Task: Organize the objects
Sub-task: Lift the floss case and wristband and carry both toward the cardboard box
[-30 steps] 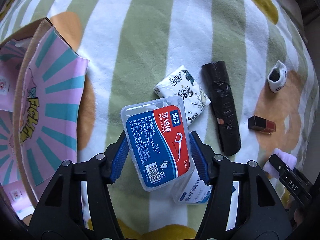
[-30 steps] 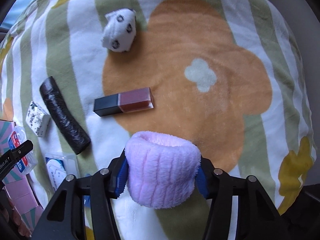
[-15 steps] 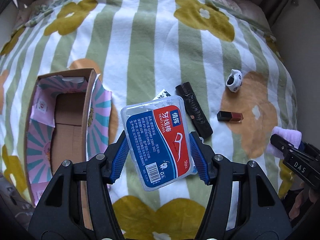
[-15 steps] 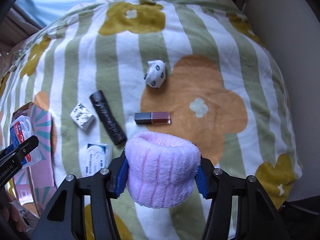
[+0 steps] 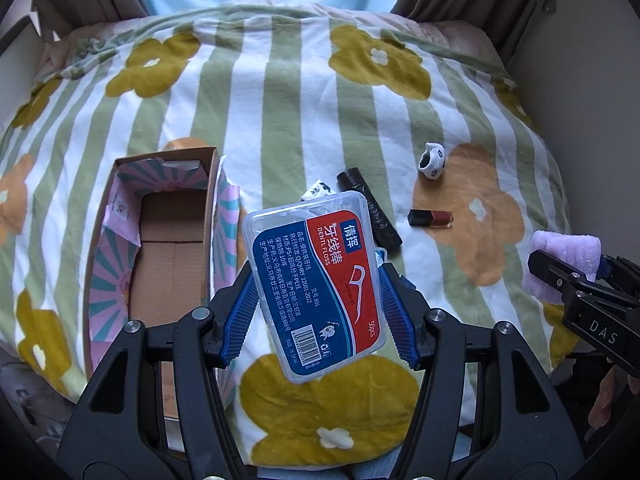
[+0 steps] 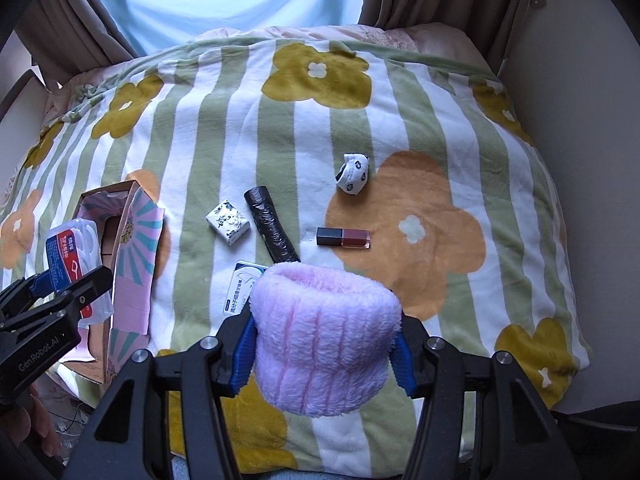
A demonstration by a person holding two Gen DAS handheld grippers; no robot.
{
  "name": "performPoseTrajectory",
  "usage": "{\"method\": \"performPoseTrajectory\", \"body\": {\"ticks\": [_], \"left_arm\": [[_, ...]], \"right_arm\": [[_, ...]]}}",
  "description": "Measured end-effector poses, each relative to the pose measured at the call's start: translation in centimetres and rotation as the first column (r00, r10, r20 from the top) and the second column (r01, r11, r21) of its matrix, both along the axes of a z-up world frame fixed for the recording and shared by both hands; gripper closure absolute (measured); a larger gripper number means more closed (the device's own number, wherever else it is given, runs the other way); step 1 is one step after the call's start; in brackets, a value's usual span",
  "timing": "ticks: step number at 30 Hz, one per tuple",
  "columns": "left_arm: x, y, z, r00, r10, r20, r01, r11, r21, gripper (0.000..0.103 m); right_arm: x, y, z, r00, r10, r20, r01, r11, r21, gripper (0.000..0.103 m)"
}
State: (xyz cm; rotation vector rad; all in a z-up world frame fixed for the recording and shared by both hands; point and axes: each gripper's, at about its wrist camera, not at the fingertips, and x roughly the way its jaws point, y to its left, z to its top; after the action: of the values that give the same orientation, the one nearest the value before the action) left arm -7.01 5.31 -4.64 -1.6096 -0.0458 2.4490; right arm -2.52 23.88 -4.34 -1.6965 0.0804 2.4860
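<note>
**Both grippers loaded, carrying toward the box**

Step in hand: I am reading this as the carry leg of a double pick, with both items lifted clear of the striped blanket (image 5: 280, 92) and neither yet released.

Left to right, relative to the fingers:

- The open cardboard box (image 5: 120, 240) is lying down-left of the left gripper's fingers, interior bare as far as I can see. In the right wrist view the floss box is hanging over its near end.
- Left gripper (image 5: 318, 296): I am seeing its blue pads clamped on the long sides of the dental floss box (image 5: 316, 280). The box's long axis is running forward along the fingers, tilted slightly left at its far end, label face toward the camera, barcode end nearest the wrist.
- Beyond the left fingertips, the black roll (image 5: 372, 212) and the lip gloss tube (image 5: 430, 218) are lying on the blanket, apart from each other. The small patterned sock (image 5: 432, 160) is sitting farther off to the right.
- Right gripper (image 6: 326, 336): pads are pressing into both sides of the pink fleece cuff (image 6: 326, 332), squeezing it visibly. Its open end is facing up and away from the wrist, tube axis roughly along the fingers.
- Just past the right fingertips, a second white floss packet (image 6: 244, 292) is partly hidden behind the cuff.

Next move, my judgement: the left gripper needs lowering into the box with the floss box's long axis lined up with the box's length before the pads part. The right one must then cross leftward without fouling the left.
</note>
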Motion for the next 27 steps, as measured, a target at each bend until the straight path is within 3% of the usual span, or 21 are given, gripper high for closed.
{"method": "performPoseTrajectory", "body": {"ticks": [8, 16, 21, 27], "left_arm": [[0.8, -1.5, 0.9, 0.999, 0.024, -0.025, -0.024, 1.0, 0.011, 0.047], [1.5, -5.9, 1.1, 0.988, 0.151, -0.029, -0.151, 0.989, 0.007, 0.047], [2.2, -9.9, 0.3, 0.962, 0.271, -0.011, -0.271, 0.962, 0.0, 0.047], [3.5, -14.4, -1.4, 0.908, 0.417, 0.027, -0.417, 0.909, -0.012, 0.047]], "right_arm": [[0.1, -1.7, 0.9, 0.999, 0.038, -0.016, -0.038, 0.999, 0.009, 0.051], [-2.1, -6.0, 1.2, 0.986, 0.166, -0.024, -0.166, 0.986, -0.003, 0.051], [-4.1, -9.5, 0.9, 0.961, 0.276, -0.022, -0.277, 0.961, -0.013, 0.051], [-6.8, -14.3, -0.2, 0.91, 0.414, -0.004, -0.414, 0.91, -0.029, 0.051]]}}
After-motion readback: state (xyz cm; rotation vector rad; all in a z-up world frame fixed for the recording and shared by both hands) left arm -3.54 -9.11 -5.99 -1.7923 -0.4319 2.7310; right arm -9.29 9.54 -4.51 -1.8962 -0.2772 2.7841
